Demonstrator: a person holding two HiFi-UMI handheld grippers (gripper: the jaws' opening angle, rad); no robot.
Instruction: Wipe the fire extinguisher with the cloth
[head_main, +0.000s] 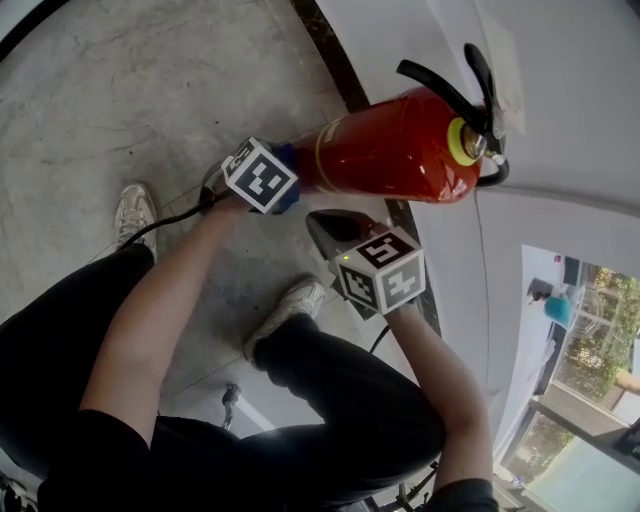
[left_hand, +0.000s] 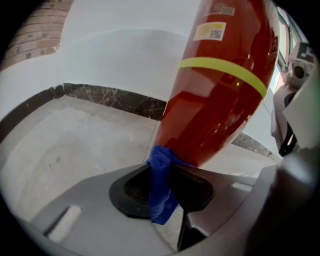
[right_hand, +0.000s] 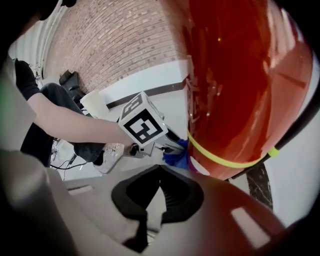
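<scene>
A: What does the left gripper (left_hand: 162, 170) hold?
B: Its jaws pinch the blue cloth (left_hand: 160, 200), which is set against the lower body of the red fire extinguisher (left_hand: 220, 100) by the wall. The right gripper (right_hand: 160, 172) is closed on nothing, just beside it.
A: Advice?
B: I'd press evenly and stroke along the shell.
</scene>
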